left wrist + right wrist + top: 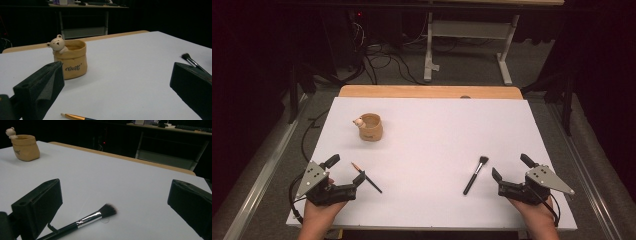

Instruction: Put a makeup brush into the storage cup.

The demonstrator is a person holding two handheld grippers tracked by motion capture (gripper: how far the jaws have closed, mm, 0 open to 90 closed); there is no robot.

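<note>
A tan sack-shaped cup point(371, 128) with a small bear figure on its rim stands at the left back of the white table. A thin gold-and-black brush point(366, 177) lies just right of my left gripper point(346, 168), which rests open near the front left edge with nothing between its jaws. A black makeup brush point(475, 175) lies just left of my right gripper point(511, 166), also open and empty. In the left gripper view the cup point(71, 60) stands ahead and the thin brush's tip point(75, 116) lies low between the jaws. In the right gripper view the makeup brush point(85, 220) lies between the jaws.
A white sheet point(437, 135) covers the table, with a wooden strip point(427, 91) along its far edge. Beyond it stand a metal desk frame point(467, 45) and loose cables on the floor. The makeup brush point(192, 62) shows far right in the left gripper view.
</note>
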